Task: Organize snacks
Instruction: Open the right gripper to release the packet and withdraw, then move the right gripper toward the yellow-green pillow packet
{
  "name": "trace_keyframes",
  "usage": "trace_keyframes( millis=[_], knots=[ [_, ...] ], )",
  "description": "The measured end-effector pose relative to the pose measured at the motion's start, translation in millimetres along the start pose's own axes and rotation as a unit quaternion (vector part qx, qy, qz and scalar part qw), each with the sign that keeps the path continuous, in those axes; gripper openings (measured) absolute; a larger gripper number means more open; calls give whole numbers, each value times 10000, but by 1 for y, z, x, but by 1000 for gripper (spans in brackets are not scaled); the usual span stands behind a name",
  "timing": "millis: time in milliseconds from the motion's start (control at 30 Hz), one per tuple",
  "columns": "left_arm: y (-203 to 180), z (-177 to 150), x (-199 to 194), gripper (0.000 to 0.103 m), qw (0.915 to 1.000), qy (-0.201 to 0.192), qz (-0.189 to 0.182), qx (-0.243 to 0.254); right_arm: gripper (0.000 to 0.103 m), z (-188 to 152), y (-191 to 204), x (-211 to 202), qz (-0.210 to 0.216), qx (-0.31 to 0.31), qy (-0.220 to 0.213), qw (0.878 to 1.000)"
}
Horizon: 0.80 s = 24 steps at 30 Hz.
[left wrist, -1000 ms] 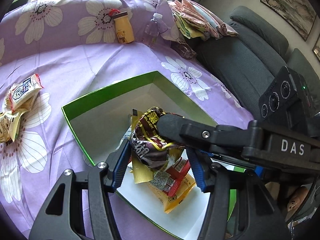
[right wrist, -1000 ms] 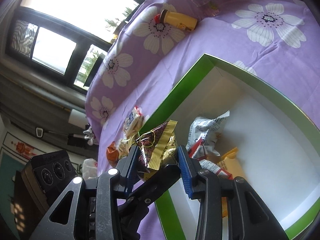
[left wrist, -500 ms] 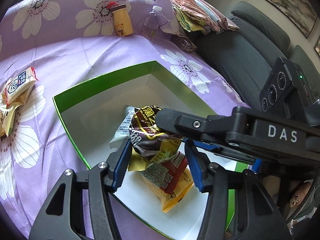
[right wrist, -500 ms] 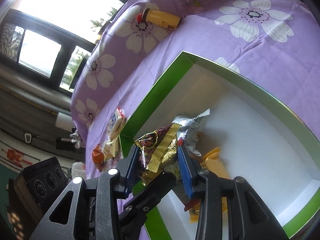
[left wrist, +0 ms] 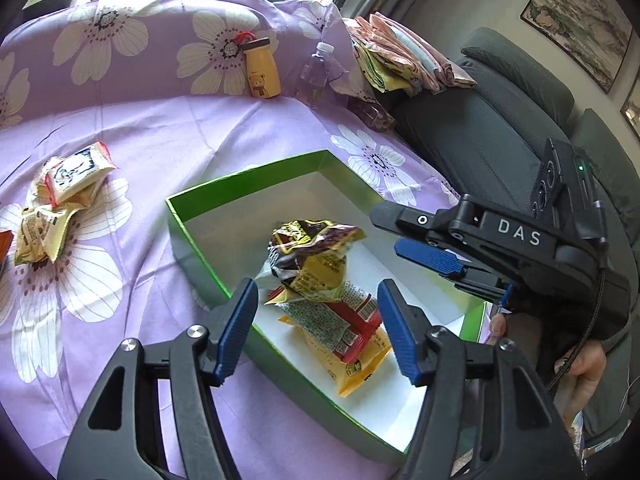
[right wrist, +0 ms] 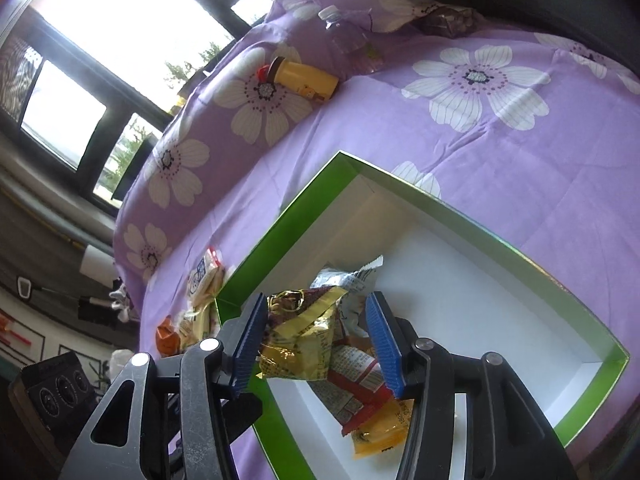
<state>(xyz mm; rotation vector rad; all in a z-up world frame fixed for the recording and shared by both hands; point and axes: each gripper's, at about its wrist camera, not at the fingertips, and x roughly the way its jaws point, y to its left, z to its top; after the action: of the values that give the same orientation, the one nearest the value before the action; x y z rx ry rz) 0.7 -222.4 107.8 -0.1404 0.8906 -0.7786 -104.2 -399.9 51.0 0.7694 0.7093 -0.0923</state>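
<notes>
From the left wrist, the green box (left wrist: 188, 216) holds a heap of snack packets (left wrist: 324, 292) just ahead of the left gripper (left wrist: 316, 328) — jaws opening, gripping nothing.

From the right wrist, the right gripper (right wrist: 316, 340) tilts down over the box (right wrist: 280, 220); its opening jaws flank the gold packet (right wrist: 300, 340), seemingly released.

The cloth (left wrist: 168, 128) is lilac with big white flowers. The box (left wrist: 240, 178) is bright green outside and white inside. In it lie a brown-and-gold packet (left wrist: 316, 248), a red one (left wrist: 352, 320) and a yellow one (left wrist: 360, 364) (printed with small text). The small bottle (left wrist: 262, 68) is yellow with a brown cap.
</notes>
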Motion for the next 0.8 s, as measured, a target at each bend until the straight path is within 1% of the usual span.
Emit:
trace_keyframes(
  millis=[67, 133, 200, 267, 400, 500, 633, 767, 800],
  knots=[
    [7, -2, -12, 66, 9999, -115, 58, -72, 59, 0, 6, -4, -146, -117, -98, 9998],
    [14, -5, -25, 69, 9997, -200, 90, -144, 63, -2, 13, -7, -190, -280, -169, 9993],
    [22, -8, -40, 77, 9991, -318, 164, -216, 66, -4, 22, -8, -150, -432, -204, 9987],
    [30, -12, -54, 80, 9983, -427, 316, -257, 72, -6, 31, -8, -106, -560, -235, 9981],
    [50, -22, -77, 88, 9955, -576, 677, -328, 77, -14, 53, -6, -17, -899, -236, 9957],
    [72, -29, -93, 90, 9915, -655, 1001, -510, 79, -22, 69, -1, 103, -1111, -172, 9936],
    [105, -39, -112, 90, 9860, -676, 1278, -826, 81, -32, 87, 7, 235, -1343, -99, 9906],
    [137, -55, -123, 91, 9773, -790, 1618, -1121, 84, -42, 104, 15, 333, -1585, -63, 9868],
    [145, -58, -124, 91, 9755, -798, 1649, -1216, 84, -45, 108, 18, 338, -1639, -67, 9859]
  ],
)
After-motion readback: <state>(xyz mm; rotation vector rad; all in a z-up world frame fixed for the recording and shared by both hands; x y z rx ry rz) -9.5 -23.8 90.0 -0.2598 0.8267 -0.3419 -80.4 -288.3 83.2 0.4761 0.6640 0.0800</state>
